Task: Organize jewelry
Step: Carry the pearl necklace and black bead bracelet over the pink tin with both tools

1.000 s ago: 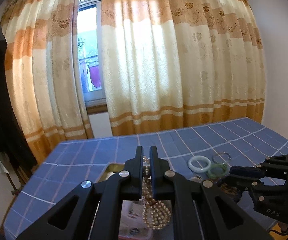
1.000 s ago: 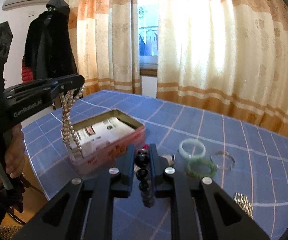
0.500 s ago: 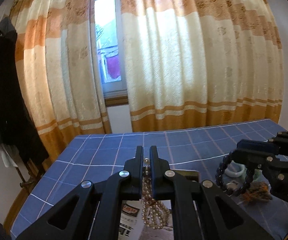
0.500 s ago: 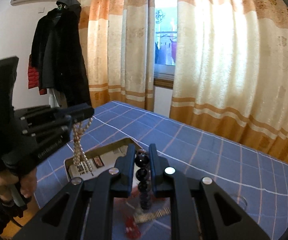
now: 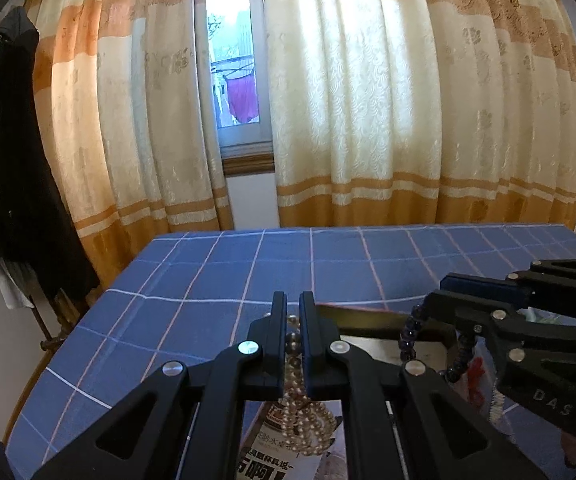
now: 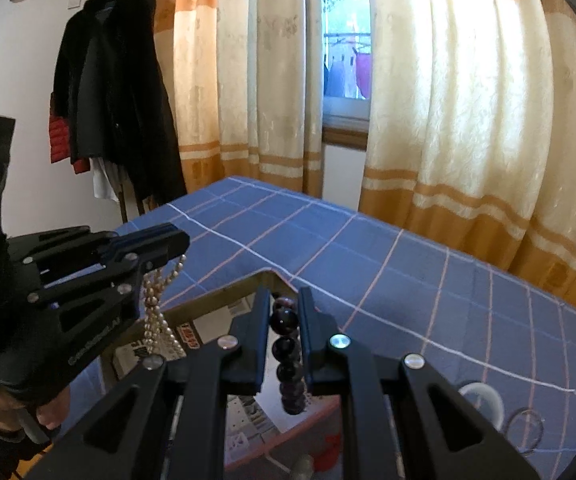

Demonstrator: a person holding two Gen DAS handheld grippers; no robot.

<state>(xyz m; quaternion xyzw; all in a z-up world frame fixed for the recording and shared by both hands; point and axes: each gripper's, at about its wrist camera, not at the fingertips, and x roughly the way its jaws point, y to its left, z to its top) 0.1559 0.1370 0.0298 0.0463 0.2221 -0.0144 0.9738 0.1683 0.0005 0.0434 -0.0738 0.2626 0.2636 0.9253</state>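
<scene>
Left claw (image 5: 294, 312), bottom centre of the left wrist view, is pinched tight on a pearl necklace (image 5: 303, 420); the loops hang below the fingers, over the printed paper lining of a tin box (image 5: 367, 314) on the table (image 5: 248, 264). Same claw shows at mid-left of the right wrist view (image 6: 168, 248), w/ the pearls (image 6: 156, 312) dangling down toward the box's left corner, apart from the rim as far as I can tell. A hand (image 6: 44, 416) grips its handle at lower left.

Right claw (image 6: 283, 312), bottom centre of the right wrist view, is clamped on a dark bead bracelet (image 6: 288, 344); the beads run in a line between the fingers and hang over the box (image 6: 216, 292) interior. In the left wrist view that claw (image 5: 431, 304) comes in from the right edge, dark beads (image 5: 407, 336) drooping in two strands above the box.

Table has a blue cloth w/ a pale grid. Lower right of the right wrist view: a white bangle (image 6: 483, 400) and a thin wire ring (image 6: 525, 428) lie on the cloth, near each other, well apart from the box. Striped cream-orange curtains (image 5: 407, 120) behind, window (image 5: 236, 80) in the gap, black coat (image 6: 116, 100) hanging at upper left.
</scene>
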